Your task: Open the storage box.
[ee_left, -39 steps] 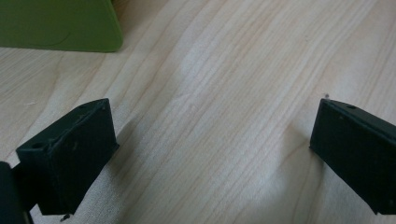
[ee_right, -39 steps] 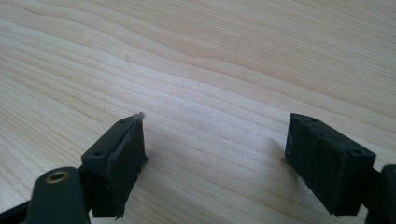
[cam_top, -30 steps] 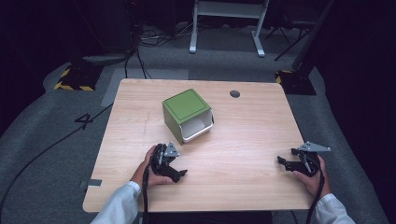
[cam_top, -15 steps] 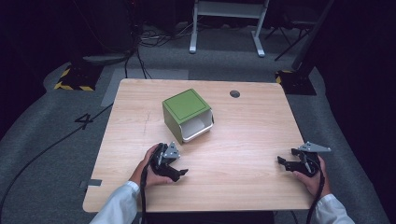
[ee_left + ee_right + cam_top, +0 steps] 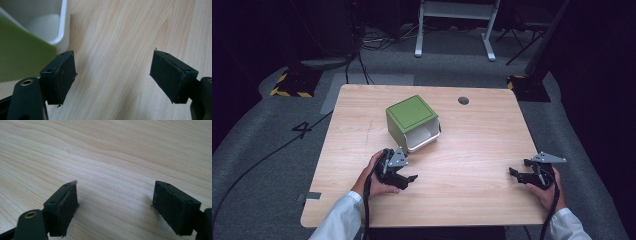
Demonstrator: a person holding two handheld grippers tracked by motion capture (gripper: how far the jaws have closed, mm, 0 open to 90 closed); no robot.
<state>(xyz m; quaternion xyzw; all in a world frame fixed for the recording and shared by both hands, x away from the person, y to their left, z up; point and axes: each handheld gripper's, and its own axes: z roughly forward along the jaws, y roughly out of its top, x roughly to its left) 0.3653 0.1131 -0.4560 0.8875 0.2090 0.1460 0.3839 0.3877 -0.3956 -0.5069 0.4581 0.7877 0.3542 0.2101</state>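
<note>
A green box with a white inner drawer partly slid out sits at the middle of the wooden table. My left gripper rests on the table just in front of the box, open, nothing between its jaws. In the left gripper view the green side and white drawer lie at the upper left, beyond the left gripper. My right gripper lies near the table's right front edge, open over bare wood, as the right gripper view shows.
A dark round cable hole is in the table's far right part. Beyond the table are grey carpet, cables, a white metal stand and yellow-black floor tape. A "4" mark lies left of the table.
</note>
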